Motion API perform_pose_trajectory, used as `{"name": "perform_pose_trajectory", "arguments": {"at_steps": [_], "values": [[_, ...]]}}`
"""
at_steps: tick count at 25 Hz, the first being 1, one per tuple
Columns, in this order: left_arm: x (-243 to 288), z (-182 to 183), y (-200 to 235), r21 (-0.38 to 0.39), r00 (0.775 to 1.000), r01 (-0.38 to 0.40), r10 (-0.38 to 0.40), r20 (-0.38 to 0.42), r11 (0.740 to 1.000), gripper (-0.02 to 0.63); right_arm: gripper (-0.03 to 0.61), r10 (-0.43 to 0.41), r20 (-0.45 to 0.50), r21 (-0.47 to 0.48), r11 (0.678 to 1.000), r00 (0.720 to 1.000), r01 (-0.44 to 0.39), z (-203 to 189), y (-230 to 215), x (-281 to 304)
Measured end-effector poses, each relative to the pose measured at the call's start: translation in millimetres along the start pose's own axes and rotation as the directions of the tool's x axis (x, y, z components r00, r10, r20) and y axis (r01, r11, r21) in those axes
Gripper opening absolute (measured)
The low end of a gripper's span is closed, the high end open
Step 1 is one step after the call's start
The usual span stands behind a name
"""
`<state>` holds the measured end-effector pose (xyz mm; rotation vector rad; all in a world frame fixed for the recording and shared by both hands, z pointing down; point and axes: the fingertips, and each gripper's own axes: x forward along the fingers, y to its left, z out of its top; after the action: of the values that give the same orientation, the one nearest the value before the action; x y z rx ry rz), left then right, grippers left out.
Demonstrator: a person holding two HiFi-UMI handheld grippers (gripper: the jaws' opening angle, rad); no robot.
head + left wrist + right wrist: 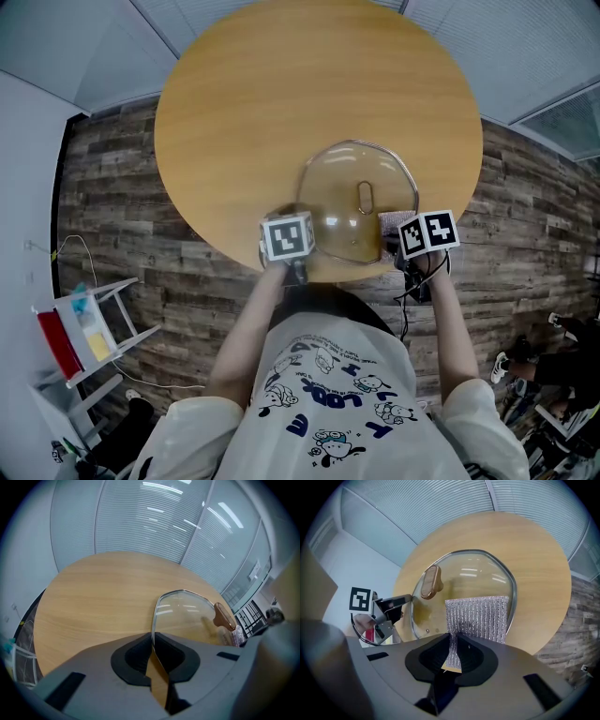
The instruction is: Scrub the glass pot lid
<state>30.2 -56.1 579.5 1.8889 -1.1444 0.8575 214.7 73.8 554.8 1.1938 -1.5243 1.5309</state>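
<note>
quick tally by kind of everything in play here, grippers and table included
glass lid: 1
scrub pad: 1
grippers: 2 (left gripper, right gripper)
table: 1
total: 5

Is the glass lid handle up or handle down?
Handle up: the brown handle sits on top of the glass lid.

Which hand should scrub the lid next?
Right. The right gripper is shut on the pad, which lies over the lid. The left gripper is shut on the lid's rim, so it looks busy steadying it.
</note>
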Motion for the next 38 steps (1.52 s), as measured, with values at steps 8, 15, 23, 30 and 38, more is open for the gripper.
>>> {"name": "perform_pose_trajectory", "arguments": {"at_steps": [8, 15, 23, 30, 38], "values": [[1, -3, 0, -0.003, 1.000, 0.010, -0.010, -0.002, 1.000, 0.031, 0.060, 0.040, -0.019, -0.018, 0.999, 0.999, -0.040, -8, 22, 7], [-2, 0, 2, -0.012, 1.000, 0.003, -0.003, 0.001, 1.000, 0.031, 0.058, 0.081, -0.037, -0.028, 0.996, 0.996, -0.082, -9, 40, 14], [1, -5, 0, -0.019, 1.000, 0.009, -0.009, -0.005, 1.000, 0.031, 0.055, 0.112, -0.053, -0.041, 0.993, 0.992, -0.114, -11, 53, 21], [-1, -5, 1, -0.018, 1.000, 0.013, -0.013, -0.004, 1.000, 0.031, 0.050, 0.138, -0.066, -0.052, 0.989, 0.988, -0.141, -12, 67, 27], [0, -4, 0, -0.017, 1.000, 0.016, -0.017, -0.005, 1.000, 0.031, 0.046, 0.154, -0.080, -0.067, 0.985, 0.985, -0.159, -8, 78, 32]]}}
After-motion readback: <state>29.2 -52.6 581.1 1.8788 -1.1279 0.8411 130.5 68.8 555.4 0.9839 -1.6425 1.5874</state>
